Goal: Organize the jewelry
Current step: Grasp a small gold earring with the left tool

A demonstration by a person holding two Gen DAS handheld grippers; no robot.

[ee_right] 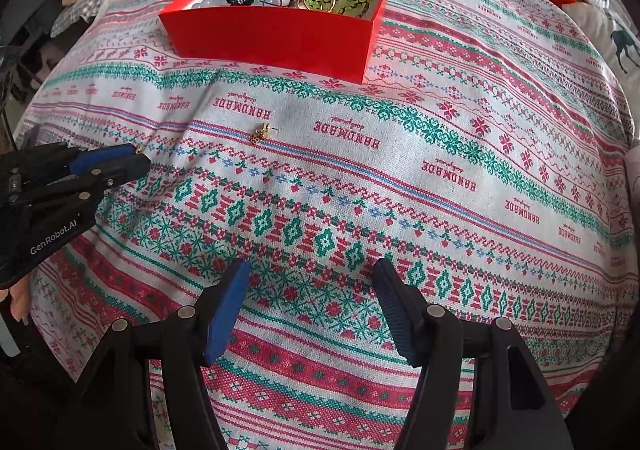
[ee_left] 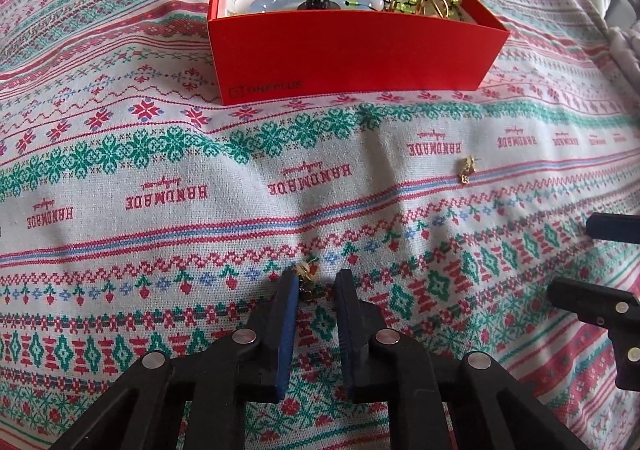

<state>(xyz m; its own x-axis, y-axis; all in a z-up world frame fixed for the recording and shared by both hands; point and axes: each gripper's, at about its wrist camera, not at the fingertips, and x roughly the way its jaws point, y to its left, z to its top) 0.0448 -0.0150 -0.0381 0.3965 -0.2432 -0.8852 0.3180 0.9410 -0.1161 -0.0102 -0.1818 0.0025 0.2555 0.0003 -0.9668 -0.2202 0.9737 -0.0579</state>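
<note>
Earring [ee_left: 307, 282] (gold) sits between left gripper [ee_left: 316, 282] jaws.

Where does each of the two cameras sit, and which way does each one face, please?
Left wrist: on the left gripper, low over the cloth, facing the red box; its fingers flank a small gold earring; the right gripper's tips show at the right edge.
Right wrist: on the right gripper, higher, open over bare cloth; the left gripper shows at the left.
Shared: the red box, the patterned cloth, a second gold earring.
</note>
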